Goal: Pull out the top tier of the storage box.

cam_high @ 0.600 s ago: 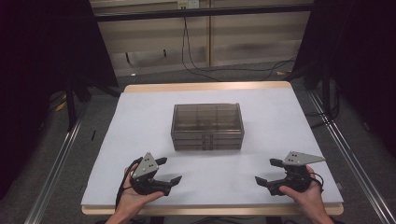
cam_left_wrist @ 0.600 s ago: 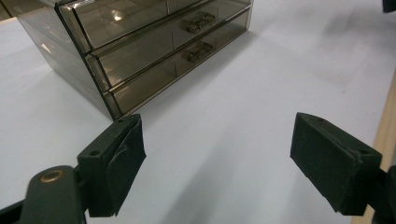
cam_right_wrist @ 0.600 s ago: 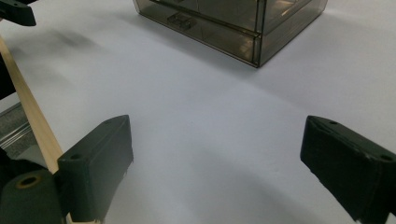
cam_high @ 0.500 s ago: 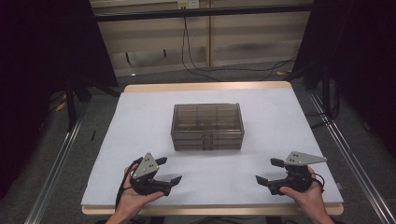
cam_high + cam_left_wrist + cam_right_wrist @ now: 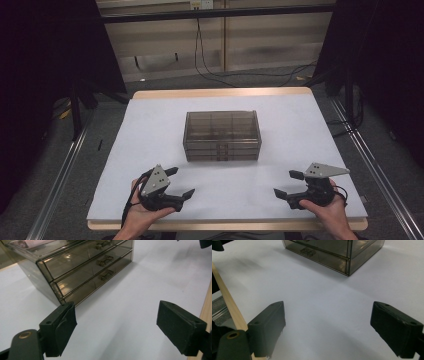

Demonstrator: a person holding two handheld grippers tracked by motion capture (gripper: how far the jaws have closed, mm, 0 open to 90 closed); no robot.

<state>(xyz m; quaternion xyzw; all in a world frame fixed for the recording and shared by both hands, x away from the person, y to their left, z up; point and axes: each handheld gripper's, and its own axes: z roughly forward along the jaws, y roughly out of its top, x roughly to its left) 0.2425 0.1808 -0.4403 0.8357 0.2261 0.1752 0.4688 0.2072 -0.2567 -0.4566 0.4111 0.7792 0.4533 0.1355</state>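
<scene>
On a white table top [image 5: 150, 130] with a pale wooden edge, seen from above, a small drawer chest [image 5: 222, 135] of smoky see-through plastic stands in the middle, its front facing the person. It has three shallow drawers stacked one over another, each with a small handle at the centre of its front, and all three sit pushed in.

Near the front edge, two forearms come in from the bottom. At the left, a hand holds the left gripper [image 5: 181, 182], black with a grey three-cornered plate on top, pointing toward the middle of the table. Its jaws stand wide apart with nothing between them. From the left gripper view [image 5: 116, 325], the two black pads frame bare white surface, and the chest [image 5: 75, 270] rises beyond them at the upper left, near but not touching.

At the right, the other hand holds the right gripper [image 5: 288, 183], also with a grey plate, pointing leftward across the table. Its jaws are likewise spread wide and hold nothing. From the right gripper view [image 5: 328, 326], the pads hover over bare white surface, with a corner of the chest [image 5: 342, 252] farther off at the top.

Both grippers lie well apart from each other, one to each side in front of the chest
</scene>
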